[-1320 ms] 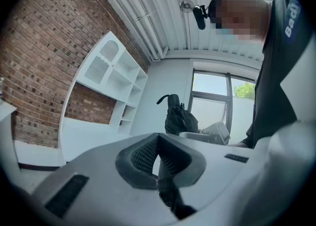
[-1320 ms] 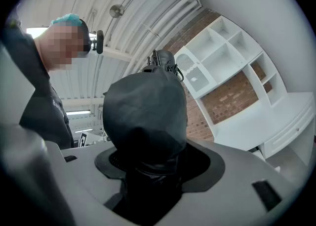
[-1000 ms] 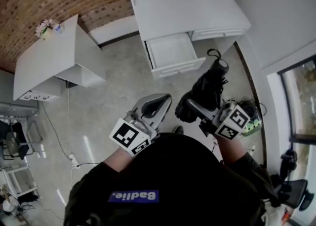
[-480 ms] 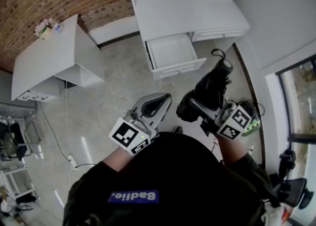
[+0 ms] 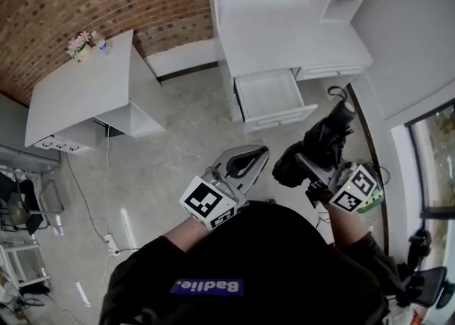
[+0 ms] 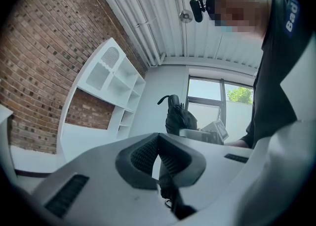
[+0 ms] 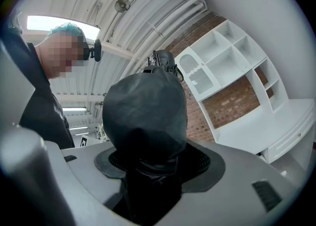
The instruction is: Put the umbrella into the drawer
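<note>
Over the last second we have walked closer to the white counter (image 5: 284, 28): it and its open drawer (image 5: 274, 94) have slid lower and to the right in the head view, while both grippers kept their places in front of us. The right gripper (image 5: 302, 161) still has its fingers clamped on the folded black umbrella (image 5: 325, 137), which it carries in the air over the floor (image 5: 178, 153), its strapped end pointing toward the counter. The umbrella sits just right of the drawer's front corner, not yet above it. The left gripper (image 5: 250, 160) rides alongside with its fingers closed on nothing. We judge the approach nearly done; what remains is to swing the umbrella left over the drawer and lower it in
</note>
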